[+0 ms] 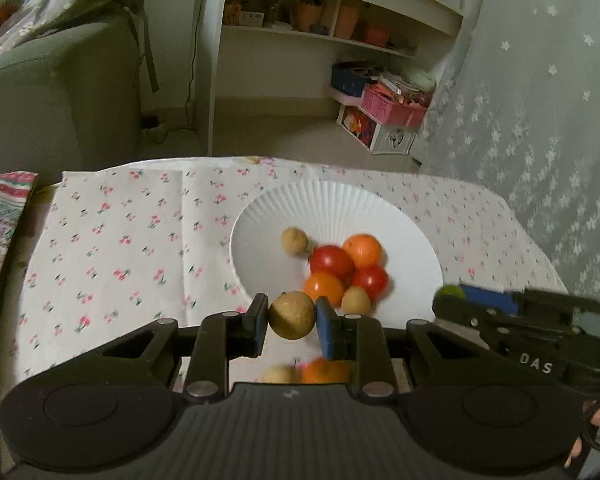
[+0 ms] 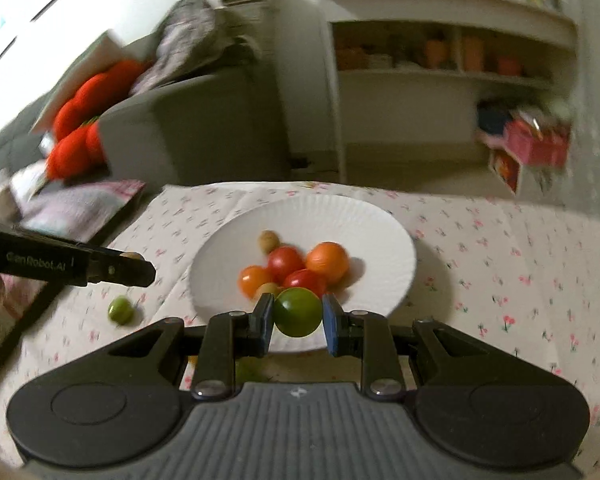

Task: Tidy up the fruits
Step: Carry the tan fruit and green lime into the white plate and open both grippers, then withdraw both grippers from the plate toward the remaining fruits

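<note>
White paper plate [image 2: 380,220] crowded; fingers pinch tan fruit [image 1: 291,315], green fruit [image 2: 298,312]; blurred green one [image 2: 121,310] perhaps loose.

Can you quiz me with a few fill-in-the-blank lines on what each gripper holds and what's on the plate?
1. The left gripper is shut on a ____-coloured round fruit.
2. The right gripper is shut on a ____ fruit.
3. The gathered fruits lie on a white ____.
4. One loose green fruit lies on the ____, off the plate.

Missing words: tan; green; plate; tablecloth
</note>
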The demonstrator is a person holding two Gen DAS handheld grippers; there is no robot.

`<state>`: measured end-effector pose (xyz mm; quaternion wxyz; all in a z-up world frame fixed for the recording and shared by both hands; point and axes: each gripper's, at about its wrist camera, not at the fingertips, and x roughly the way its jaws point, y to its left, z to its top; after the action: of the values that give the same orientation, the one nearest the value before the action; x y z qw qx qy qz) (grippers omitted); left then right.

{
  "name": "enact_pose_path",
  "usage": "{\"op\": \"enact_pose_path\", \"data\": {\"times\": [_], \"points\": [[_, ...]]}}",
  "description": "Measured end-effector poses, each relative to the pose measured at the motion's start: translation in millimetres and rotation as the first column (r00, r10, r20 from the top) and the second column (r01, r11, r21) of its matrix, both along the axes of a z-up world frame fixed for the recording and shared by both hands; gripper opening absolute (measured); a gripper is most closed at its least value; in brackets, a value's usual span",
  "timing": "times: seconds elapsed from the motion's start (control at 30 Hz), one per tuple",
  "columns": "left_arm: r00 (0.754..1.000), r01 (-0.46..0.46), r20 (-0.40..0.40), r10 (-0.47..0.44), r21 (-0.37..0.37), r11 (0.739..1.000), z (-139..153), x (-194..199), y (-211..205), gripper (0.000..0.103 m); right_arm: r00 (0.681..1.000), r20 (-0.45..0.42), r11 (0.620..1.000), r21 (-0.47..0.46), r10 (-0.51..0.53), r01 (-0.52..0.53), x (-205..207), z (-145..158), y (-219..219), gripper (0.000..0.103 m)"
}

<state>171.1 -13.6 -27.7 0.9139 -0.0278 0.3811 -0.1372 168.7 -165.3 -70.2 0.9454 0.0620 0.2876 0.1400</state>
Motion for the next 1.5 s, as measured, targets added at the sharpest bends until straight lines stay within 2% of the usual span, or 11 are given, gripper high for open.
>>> {"op": "enact_pose_path", "data": {"times": [0.13, 0.5, 0.97, 1.13, 1.27, 1.5], "points": [[0.999, -0.01, -0.039, 0.008, -0.049, 0.999, -10.6, 18.4, -5.2, 0.009, 0.998, -0.046, 0.996, 0.069, -0.052, 0.055, 10.5, -3.6, -11.8, 0.023], [0.998, -0.007, -0.056, 0.006, -0.02, 1.0, -32.0, 43.3, -12.9, 0.009, 0.997, -0.061, 0.997, 0.06, -0.048, 0.052, 19.9, -6.7, -7.6, 0.023], [0.999, -0.012, -0.052, 0.012, 0.006, 1.0, -37.7, 46.8, -10.6, 0.011, 0.991, -0.11, 0.996, 0.024, -0.077, 0.08, 30.4, -15.8, -3.9, 0.024], [0.998, -0.016, -0.058, 0.016, -0.012, 1.0, -34.9, 44.2, -7.0, 0.011, 0.99, -0.095, 0.994, 0.026, -0.104, 0.107, 28.6, -14.5, -7.2, 0.027], [0.998, -0.025, -0.058, 0.023, -0.026, 0.999, -29.2, 39.2, -1.4, 0.011, 0.99, -0.088, 0.993, 0.034, -0.113, 0.116, 26.1, -14.7, -11.6, 0.026], [0.998, -0.036, -0.049, 0.036, -0.012, 0.999, -24.2, 29.0, 1.8, 0.011, 0.993, -0.069, 0.995, 0.003, -0.096, 0.096, 18.1, -15.5, -6.6, 0.031]]}}
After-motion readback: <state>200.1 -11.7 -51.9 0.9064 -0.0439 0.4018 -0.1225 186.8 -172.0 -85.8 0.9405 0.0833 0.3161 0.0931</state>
